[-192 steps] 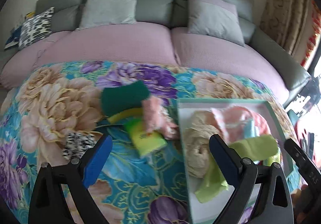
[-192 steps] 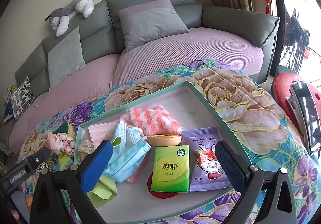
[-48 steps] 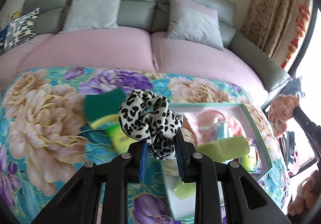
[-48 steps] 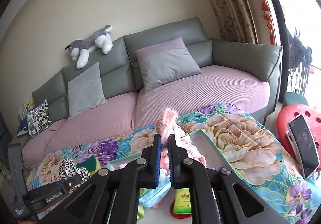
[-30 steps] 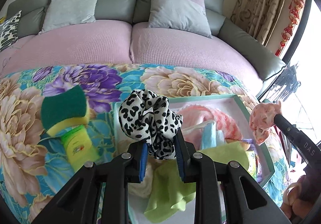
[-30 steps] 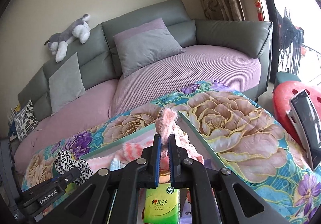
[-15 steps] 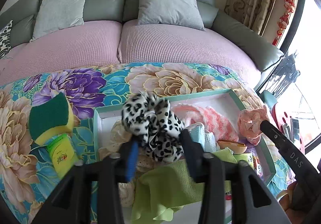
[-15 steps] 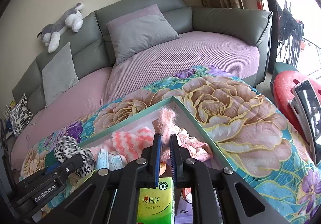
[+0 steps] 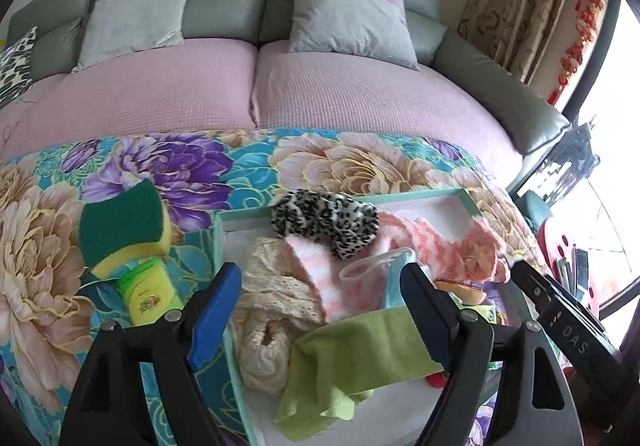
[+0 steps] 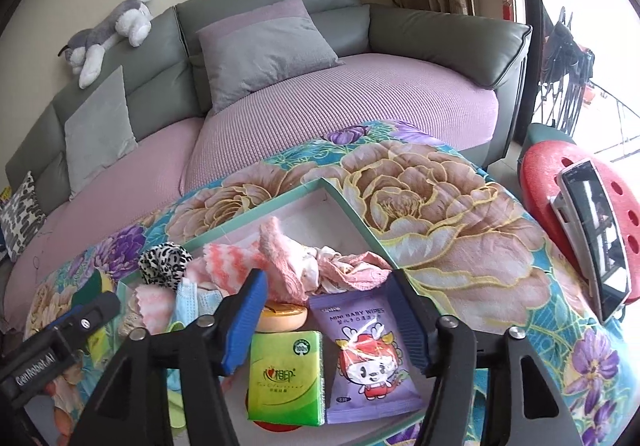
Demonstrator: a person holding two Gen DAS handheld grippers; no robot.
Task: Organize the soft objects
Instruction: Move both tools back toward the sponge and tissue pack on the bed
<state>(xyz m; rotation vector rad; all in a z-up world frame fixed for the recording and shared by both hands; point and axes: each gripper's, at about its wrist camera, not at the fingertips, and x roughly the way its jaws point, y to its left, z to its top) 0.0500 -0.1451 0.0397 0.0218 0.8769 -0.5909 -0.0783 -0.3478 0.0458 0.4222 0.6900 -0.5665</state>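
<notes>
Two grippers, left point(image 9: 320, 310) and right point(image 10: 326, 320), both spread wide, holding nothing, over tray point(image 9: 218, 242).
Leopard scrunchie point(image 9: 325, 217) lies at tray's far left corner; pink scrunchie point(image 10: 344, 270) near far right edge.
Both probably feather-light, squashy, non-slip; pinch anywhere on bunched fabric.
Sponge point(image 9: 122, 230) outside tray's left edge: likely springy, grip across sides.
Readable: purple packet point(image 10: 370, 352) "MINI BABY WIPES"; gripper marking "GenRobot.AI"; green tissue pack point(image 10: 286, 376) lettering unreadable.
</notes>
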